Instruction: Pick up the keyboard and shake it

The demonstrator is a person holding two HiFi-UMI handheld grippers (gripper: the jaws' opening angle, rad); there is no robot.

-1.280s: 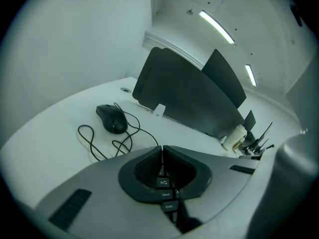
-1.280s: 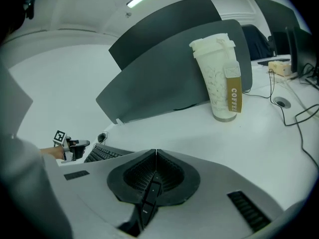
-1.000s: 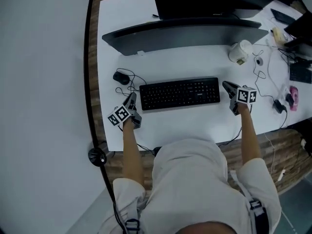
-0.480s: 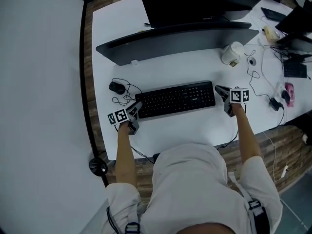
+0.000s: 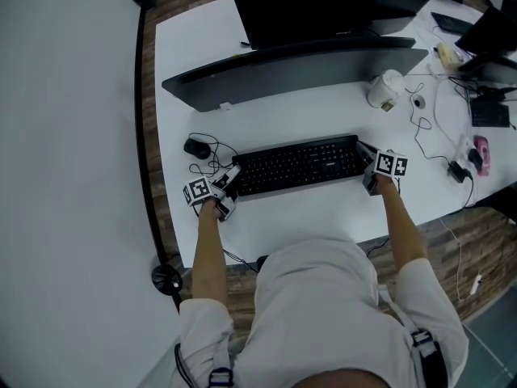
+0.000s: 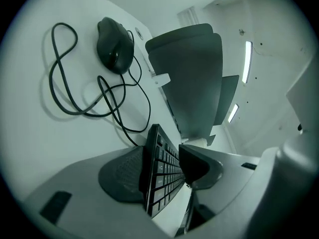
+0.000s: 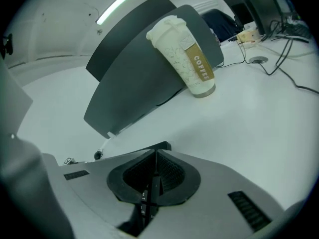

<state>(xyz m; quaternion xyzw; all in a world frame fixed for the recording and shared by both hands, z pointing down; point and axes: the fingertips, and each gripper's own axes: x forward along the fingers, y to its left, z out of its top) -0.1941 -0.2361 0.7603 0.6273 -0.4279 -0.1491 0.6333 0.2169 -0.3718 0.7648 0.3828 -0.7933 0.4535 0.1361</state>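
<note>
A black keyboard lies flat on the white desk in front of me. My left gripper is at its left end. In the left gripper view the jaws have just been opening and stand wide around that end; one pad lies against the underside, the other stands off the keys. My right gripper is at the right end. In the right gripper view it is shut on the thin edge of the keyboard.
A black mouse with a looped cable lies just left of the keyboard. A wide curved monitor stands behind it. A paper coffee cup stands at the back right, with cables and small devices further right.
My left gripper has moved right, onto the keyboard's left end, and its jaws have spread. The right gripper has closed in on the keyboard's right end.
</note>
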